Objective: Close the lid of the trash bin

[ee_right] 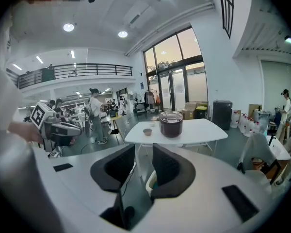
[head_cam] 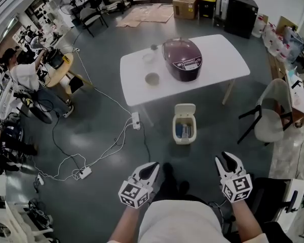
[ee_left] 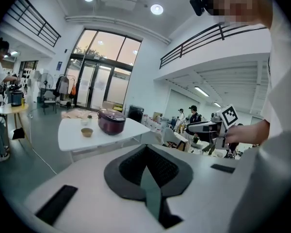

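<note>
Holding left claw pinched, right claw narrowly parted and empty, near of the trash bin, risking toppling it overpushing its raised lid.

Trash bin cream, blue inside. Tabletop white; cooker dark maroon. Floor grey. Left tool, right tool white, black-white square markers.

Small white trash bin, lid raised, upright on floor beside table

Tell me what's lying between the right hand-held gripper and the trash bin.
Nothing: in the head view only bare grey floor separates the right hand-held gripper from the open trash bin.
</note>
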Tool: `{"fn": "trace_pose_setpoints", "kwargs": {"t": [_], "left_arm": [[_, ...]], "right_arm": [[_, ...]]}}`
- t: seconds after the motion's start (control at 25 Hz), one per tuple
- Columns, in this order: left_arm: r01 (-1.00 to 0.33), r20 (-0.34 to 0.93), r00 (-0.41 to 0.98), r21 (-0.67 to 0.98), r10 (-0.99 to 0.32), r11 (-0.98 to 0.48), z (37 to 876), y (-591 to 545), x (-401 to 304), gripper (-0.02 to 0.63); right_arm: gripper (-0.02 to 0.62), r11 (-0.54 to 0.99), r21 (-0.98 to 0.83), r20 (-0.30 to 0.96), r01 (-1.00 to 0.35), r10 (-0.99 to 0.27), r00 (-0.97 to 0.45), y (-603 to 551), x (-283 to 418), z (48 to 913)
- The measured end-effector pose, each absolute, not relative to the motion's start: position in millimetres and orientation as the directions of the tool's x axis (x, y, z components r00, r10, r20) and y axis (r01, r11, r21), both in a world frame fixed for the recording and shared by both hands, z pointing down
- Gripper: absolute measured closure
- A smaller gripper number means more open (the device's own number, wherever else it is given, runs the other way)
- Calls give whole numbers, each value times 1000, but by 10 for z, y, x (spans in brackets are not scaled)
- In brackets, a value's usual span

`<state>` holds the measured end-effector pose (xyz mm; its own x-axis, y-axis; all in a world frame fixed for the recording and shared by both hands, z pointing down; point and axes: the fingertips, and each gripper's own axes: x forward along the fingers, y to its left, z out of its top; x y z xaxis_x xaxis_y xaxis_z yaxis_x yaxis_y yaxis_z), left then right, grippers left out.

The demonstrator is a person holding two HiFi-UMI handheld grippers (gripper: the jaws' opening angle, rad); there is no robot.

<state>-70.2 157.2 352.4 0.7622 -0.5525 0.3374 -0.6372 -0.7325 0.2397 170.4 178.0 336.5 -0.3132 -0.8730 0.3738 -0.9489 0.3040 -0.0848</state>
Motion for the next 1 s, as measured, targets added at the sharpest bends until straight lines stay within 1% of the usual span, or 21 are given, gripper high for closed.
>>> {"fn": "trace_pose_setpoints", "kwargs": {"t": [0.2, 0.64, 1.0], "left_arm": [[-626, 352, 772, 269, -530, -732, 3671, 1214, -682, 592], [-559, 369, 809, 249, -456, -791, 3964, 56, -590, 592], [-528, 396, 826, 298, -400, -795, 4307, -650, -656, 592]], "right_arm": [[466, 299, -91, 408, -950, -859, -309, 1434, 1671, 3488], [466, 298, -71, 468, -952, -833, -296, 292, 1466, 3791], [465, 322, -37, 508, -946, -809, -296, -567, 1300, 4107]]}}
